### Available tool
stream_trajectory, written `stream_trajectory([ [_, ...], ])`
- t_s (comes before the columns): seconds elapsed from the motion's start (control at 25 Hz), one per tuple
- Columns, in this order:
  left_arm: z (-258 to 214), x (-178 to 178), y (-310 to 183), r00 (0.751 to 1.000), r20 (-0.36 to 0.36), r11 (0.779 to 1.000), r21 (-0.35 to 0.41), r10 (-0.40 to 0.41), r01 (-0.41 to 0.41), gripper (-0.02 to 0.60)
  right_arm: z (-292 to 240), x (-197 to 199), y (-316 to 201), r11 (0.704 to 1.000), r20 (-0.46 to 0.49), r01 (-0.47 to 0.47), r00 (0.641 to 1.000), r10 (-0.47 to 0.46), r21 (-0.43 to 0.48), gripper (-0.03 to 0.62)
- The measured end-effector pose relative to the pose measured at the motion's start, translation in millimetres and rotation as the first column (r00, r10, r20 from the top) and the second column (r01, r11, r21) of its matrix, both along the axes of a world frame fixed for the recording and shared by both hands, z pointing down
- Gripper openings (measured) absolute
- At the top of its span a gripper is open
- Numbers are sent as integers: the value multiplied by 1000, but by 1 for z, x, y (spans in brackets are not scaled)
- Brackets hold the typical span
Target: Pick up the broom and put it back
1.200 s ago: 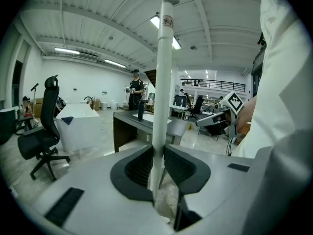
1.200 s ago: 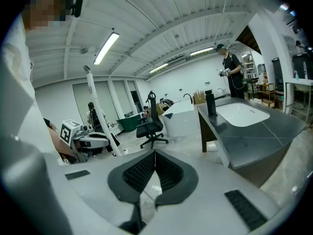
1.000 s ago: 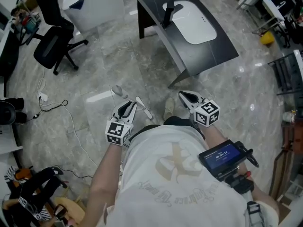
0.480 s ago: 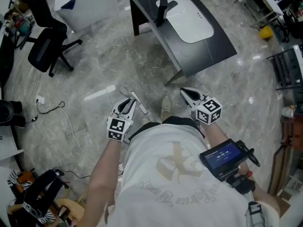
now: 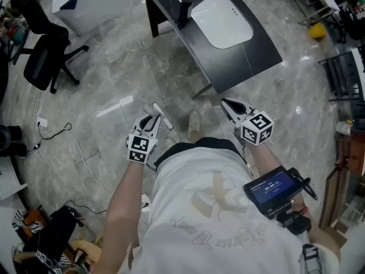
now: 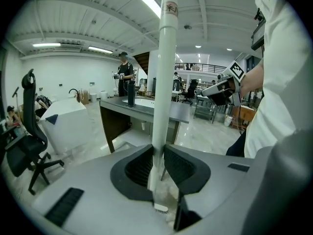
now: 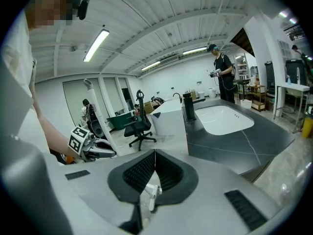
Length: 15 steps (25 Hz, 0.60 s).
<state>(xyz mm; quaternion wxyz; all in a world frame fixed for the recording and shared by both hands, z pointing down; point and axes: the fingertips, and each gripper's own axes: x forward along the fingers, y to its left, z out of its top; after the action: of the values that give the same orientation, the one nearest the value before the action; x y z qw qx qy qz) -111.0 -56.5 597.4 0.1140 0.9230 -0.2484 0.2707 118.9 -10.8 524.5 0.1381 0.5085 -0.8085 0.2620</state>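
**Marble floor, single-gripper carry: upright pole is at risk of swinging**

Left gripper is clamping the white broom handle, with both pads pressing on it and the pole standing upright through the jaws. Right gripper is riding alongside with its jaws closed together on nothing, so it is lending no support. With only one narrow grip, the long handle is likely to pivot or slide if the hand is tilting or jolting. Its ends are also passing near the dark desk, where a knock could be twisting it loose. Compared with a second ago, the desk and office chair are sitting further up and to the left in the head view. Both grippers are also showing higher in that view, and the hold on the handle is unchanged.
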Motion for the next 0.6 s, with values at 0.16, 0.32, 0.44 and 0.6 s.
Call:
stream_trajectory([
  [0.16, 17, 13, -15, 1000, 19, 1000, -20, 15, -15, 81, 9, 14, -12, 1000, 7, -19, 1000, 20, -9, 17],
  [0.32, 21, 17, -18, 999, 31, 999, -38, 31, -30, 81, 5, 17, -8, 999, 4, -40, 999, 40, -21, 17],
  [0.44, 30, 20, -21, 998, 43, 998, -49, 43, -41, 81, 5, 22, -6, 998, -1, -56, 998, 56, -31, 17],
  [0.6, 52, 27, -26, 996, 62, 995, -74, 71, -66, 81, 9, 31, -8, 997, -19, -72, 997, 71, -42, 17],
])
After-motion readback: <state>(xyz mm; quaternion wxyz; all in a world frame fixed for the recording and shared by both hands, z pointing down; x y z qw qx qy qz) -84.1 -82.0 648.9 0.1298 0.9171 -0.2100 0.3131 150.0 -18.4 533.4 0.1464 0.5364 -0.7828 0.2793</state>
